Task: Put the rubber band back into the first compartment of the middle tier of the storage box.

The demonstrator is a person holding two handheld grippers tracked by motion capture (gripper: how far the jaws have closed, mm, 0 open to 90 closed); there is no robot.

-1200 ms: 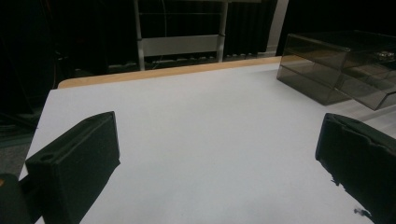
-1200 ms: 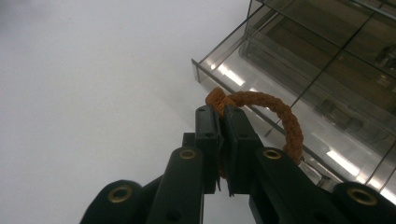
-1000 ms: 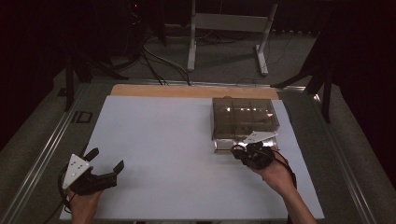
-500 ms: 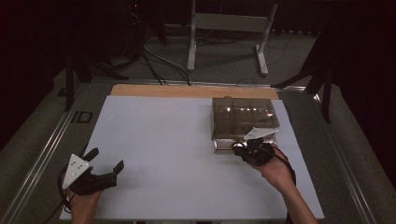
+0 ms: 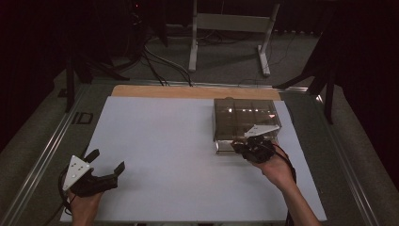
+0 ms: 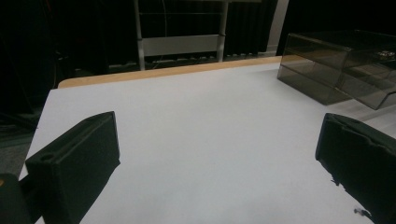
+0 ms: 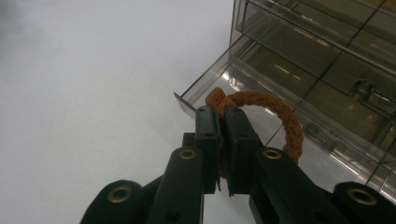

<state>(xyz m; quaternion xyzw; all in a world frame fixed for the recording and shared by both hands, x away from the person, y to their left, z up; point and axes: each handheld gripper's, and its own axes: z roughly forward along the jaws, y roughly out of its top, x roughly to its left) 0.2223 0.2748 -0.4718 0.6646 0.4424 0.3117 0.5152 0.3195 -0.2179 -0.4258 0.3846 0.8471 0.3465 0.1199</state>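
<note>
Right gripper (image 7: 219,109) clamped on brown loop (image 7: 280,116), over open drawer (image 7: 261,112) of clear box (image 5: 244,117). Left gripper (image 5: 106,162) wide, empty, near table (image 5: 164,141) corner.

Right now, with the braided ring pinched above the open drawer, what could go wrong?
The right gripper holds the orange braided ring only by its knotted end, so the loop could slip out or swing. The ring hangs near the front lip of the open drawer of the clear drawer box; released there, it might catch the lip or land on the white table.
</note>
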